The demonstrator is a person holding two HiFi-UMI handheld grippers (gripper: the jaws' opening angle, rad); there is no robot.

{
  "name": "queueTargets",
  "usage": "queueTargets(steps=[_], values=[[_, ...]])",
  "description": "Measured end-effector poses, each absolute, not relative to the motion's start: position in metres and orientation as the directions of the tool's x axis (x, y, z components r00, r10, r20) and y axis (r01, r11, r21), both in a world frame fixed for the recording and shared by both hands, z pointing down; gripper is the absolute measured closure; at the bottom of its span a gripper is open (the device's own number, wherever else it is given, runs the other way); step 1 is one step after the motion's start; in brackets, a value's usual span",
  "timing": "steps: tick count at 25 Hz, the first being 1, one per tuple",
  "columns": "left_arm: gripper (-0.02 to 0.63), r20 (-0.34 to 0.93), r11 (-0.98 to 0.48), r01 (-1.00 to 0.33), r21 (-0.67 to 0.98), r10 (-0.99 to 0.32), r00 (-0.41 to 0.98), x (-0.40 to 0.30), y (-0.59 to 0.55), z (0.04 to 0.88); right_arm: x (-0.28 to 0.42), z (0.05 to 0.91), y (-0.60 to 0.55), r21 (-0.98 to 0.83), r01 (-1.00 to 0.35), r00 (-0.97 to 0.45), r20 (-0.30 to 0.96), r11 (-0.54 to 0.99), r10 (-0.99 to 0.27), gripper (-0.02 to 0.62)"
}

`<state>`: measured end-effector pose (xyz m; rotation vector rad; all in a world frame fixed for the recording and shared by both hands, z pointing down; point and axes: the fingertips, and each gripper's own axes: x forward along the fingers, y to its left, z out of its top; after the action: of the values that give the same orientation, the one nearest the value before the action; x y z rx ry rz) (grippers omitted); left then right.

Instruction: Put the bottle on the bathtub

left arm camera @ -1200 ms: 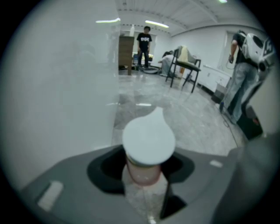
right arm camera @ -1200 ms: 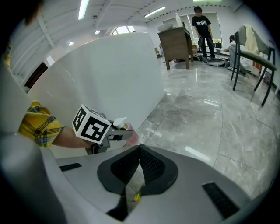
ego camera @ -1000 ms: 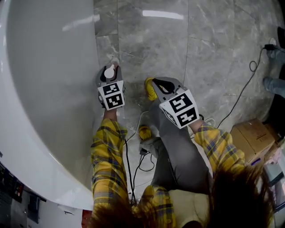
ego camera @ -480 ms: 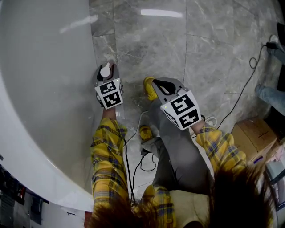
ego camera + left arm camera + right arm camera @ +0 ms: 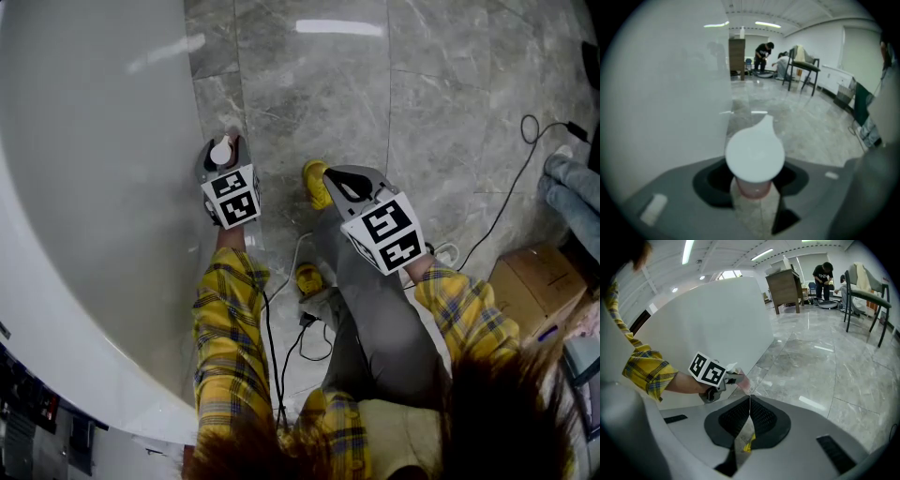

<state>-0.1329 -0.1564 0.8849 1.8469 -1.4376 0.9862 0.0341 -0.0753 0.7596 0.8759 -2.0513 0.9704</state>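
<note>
Head view: shows a glossy white bathtub (image 5: pixel 94 206) with a smooth curved wall filling the left, and a polished grey marble floor (image 5: pixel 441 112) of large veined tiles on the right. Pinches, with the grey left tongs (image 5: pixel 223 147) under a black-and-white marker cube, a bottle (image 5: pixel 221 152) by the neck, round white cap up, just beside the bathtub's outer wall and over the floor, not on the rim. Keeps the right tongs (image 5: pixel 328 174) well apart to the right, above a grey trouser leg and next to a yellow shoe (image 5: pixel 316 186). Adds yellow plaid sleeves (image 5: pixel 225 309) behind both, plus a brown cardboard box (image 5: pixel 532 291) and a thin black cable (image 5: pixel 511 192) further right. Left gripper view: shows matt grey tongs closed on the bottle's pinkish neck beneath a flat, disc-shaped cap with a small pointed tab; sets the shiny, blank bathtub wall at left, reflective floor ahead, a dark chair (image 5: pixel 805 70) far off. Right gripper view: shows the right tongs pressed together, dark, finely ribbed pads (image 5: pixel 761 416) meeting in a thin line; catches the left tongs and the pinkish bottle beyond, against the white bathtub. Against half a second ago: leaves bottle and both tongs in nearly the same places; shifts the cable's loop and plug at the upper right, and lowers the blue-clad leg (image 5: pixel 567 183) at the right edge.
</note>
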Motion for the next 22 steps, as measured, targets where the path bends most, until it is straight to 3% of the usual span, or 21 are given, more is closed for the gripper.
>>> queueTargets(steps=[22], values=[[0.359, 0.805, -0.289, -0.957, -0.025, -0.573, 0.152, -0.124, -0.165, 0.818, 0.022, 0.699, -0.083, -0.362, -0.793, -0.552, 0.768, 0.490, -0.324, 0.580]])
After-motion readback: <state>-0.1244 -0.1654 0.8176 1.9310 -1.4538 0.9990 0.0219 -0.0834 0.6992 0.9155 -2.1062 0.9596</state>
